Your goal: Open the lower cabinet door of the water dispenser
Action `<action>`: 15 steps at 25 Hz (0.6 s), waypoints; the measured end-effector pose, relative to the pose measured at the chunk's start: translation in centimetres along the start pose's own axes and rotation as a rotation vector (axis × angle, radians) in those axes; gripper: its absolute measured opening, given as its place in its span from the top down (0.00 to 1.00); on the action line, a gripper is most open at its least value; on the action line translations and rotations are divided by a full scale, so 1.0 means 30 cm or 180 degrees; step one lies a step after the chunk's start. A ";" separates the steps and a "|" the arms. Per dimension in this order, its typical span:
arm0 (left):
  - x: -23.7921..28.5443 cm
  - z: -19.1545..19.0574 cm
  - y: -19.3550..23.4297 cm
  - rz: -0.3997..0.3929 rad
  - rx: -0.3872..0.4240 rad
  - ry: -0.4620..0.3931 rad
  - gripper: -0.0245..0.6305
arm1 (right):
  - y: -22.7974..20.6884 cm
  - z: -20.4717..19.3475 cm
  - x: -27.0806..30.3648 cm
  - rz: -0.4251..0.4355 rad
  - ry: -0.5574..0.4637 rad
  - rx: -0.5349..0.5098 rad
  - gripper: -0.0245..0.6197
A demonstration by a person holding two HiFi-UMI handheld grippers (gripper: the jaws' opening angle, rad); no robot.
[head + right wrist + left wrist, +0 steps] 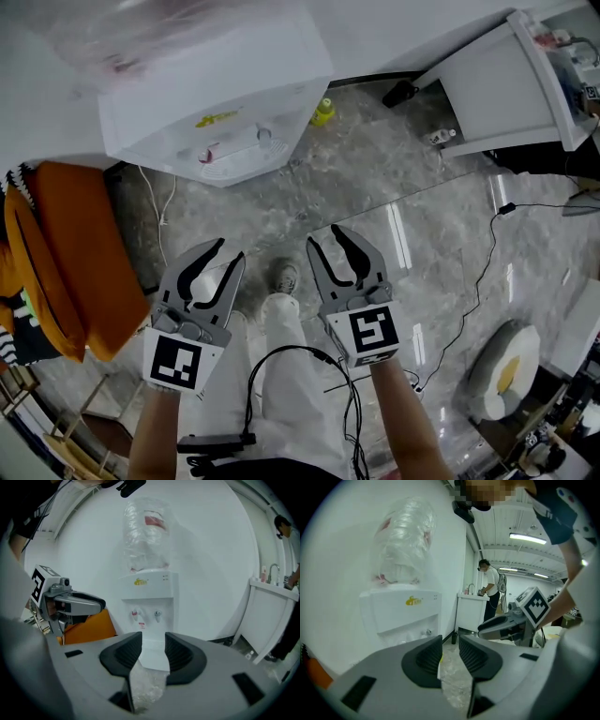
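At the far left stands an orange seat [70,258], just beside the water dispenser [216,122], which is set against the far wall. On top of the dispenser sits an upturned water bottle [146,531] wrapped in crinkled clear plastic with a red label. Whether it holds any water cannot be told. Below it, two small taps [135,614] sit in a recess. The lower cabinet door [154,657] is under them, and only a white strip of it shows in the right gripper view, between the jaws.

Nearer, the left gripper [232,248] is held over the marble floor [422,234], well apart from the dispenser. Its jaws stand a narrow gap apart with nothing between them. Just to its right, the right gripper [325,234] points at the dispenser front. Its jaws are also apart, a little wider, and empty. Between the two grippers, lower down, a shoe [284,276] shows.

Right of the dispenser a small yellow-green bottle [323,111] stands on the floor by the wall; its contents are too small to make out. Farther right is a white counter [506,89] with a tap and a few small bottles [264,573] on top. Near right lies a round white thing [506,370] with a yellow middle.
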State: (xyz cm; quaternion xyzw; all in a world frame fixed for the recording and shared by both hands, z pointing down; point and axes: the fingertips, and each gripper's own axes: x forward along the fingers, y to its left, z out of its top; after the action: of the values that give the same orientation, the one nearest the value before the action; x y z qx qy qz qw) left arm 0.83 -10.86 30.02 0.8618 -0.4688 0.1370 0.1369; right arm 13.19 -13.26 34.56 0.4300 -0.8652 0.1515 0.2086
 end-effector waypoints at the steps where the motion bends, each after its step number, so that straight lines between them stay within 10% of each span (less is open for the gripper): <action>1: 0.019 -0.016 0.002 0.0002 0.0006 0.0009 0.79 | -0.010 -0.023 0.020 0.0015 -0.0001 0.0020 0.75; 15: 0.214 -0.251 0.102 0.0152 -0.0033 0.0188 0.79 | -0.148 -0.294 0.349 0.0153 0.0091 -0.0109 0.72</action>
State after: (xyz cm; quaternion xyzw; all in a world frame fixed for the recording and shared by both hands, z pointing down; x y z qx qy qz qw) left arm 0.80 -14.65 39.65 0.8453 -0.4857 0.1631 0.1517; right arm 13.13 -19.09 47.72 0.4033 -0.8747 0.1478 0.2246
